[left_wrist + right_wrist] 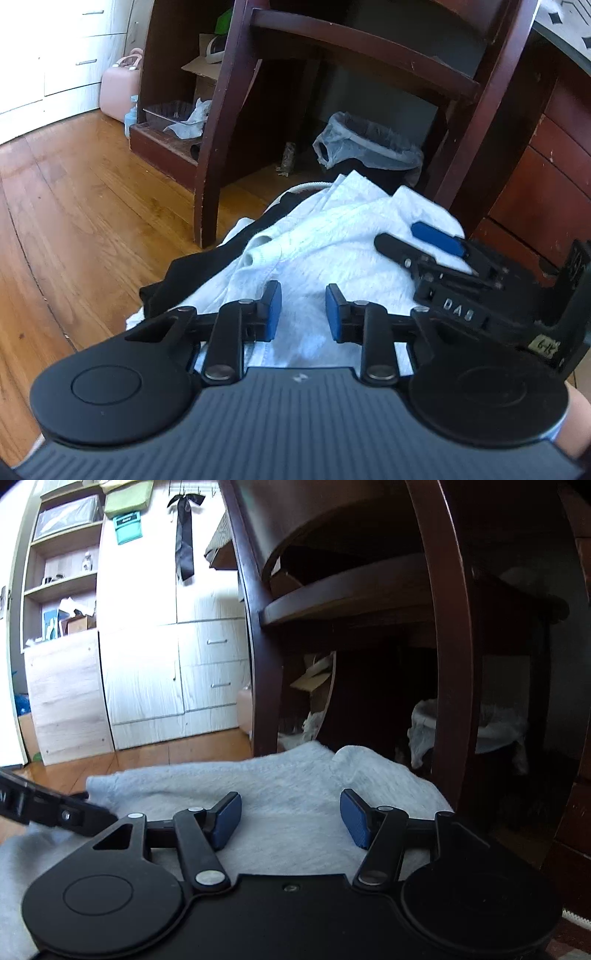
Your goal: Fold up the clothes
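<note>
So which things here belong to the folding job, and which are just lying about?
Job: light grey garment; black garment under it; left gripper and right gripper, both open above the cloth.

Lying about: chair, lined bin, pink case.

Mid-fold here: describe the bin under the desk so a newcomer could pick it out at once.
Start at the dark wooden chair beyond the pale grey garment. Look between its legs into the shadowed space under the desk: the bin stands on the floor there. Unlike the clear plastic tray and pink case further left, it is dark, with a pale, crinkled liner over its rim.
</note>
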`<state>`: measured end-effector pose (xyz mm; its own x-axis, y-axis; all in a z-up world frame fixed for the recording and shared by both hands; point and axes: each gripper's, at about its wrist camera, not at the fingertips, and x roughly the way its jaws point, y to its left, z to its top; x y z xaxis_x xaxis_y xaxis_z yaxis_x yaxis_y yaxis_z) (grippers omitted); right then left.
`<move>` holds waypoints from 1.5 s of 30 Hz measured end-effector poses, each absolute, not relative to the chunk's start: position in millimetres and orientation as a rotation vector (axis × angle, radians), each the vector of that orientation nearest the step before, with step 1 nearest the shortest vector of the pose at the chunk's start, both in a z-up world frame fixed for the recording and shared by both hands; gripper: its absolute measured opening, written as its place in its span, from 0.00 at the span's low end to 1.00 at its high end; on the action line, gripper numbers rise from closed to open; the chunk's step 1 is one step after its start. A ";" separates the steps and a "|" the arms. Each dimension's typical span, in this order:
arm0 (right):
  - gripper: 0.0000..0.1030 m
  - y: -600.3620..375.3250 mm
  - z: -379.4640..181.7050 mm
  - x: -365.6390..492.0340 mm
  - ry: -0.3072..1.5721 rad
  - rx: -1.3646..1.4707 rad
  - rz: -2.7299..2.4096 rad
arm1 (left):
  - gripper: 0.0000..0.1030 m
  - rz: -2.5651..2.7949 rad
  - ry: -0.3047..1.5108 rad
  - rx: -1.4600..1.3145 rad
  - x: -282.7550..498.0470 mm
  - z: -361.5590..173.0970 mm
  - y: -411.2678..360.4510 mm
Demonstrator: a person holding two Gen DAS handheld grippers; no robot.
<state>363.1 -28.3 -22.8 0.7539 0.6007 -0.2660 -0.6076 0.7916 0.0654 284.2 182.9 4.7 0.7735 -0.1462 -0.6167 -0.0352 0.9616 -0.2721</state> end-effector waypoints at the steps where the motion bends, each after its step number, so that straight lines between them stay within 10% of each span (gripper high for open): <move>1: 0.56 -29.8 -18.5 358.1 0.261 -0.018 0.630 | 0.26 -0.049 0.692 -0.299 281.0 6.9 184.9; 4: 0.39 -35.2 -5.7 342.8 0.206 0.012 0.542 | 0.26 -0.011 0.706 -0.378 269.8 13.3 191.5; 7: 0.59 -59.9 3.8 314.6 0.280 0.214 0.428 | 0.34 0.035 0.715 -0.508 245.8 17.5 193.1; 11: 0.72 -77.6 9.3 262.0 0.348 0.288 0.401 | 0.77 0.100 0.684 -0.485 206.6 27.3 173.4; 23: 0.81 -83.8 61.8 159.6 0.584 0.056 0.569 | 0.99 0.093 0.678 -0.268 115.5 77.4 125.8; 45: 0.84 -124.3 75.1 56.0 0.721 -0.001 0.390 | 1.00 0.119 0.786 -0.044 17.2 74.7 61.9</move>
<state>56.0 -124.3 75.1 0.6823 0.3473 -0.6434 -0.3479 0.9282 0.1321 17.2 61.9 74.7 0.7003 0.0907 -0.7081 -0.1237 0.9923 0.0048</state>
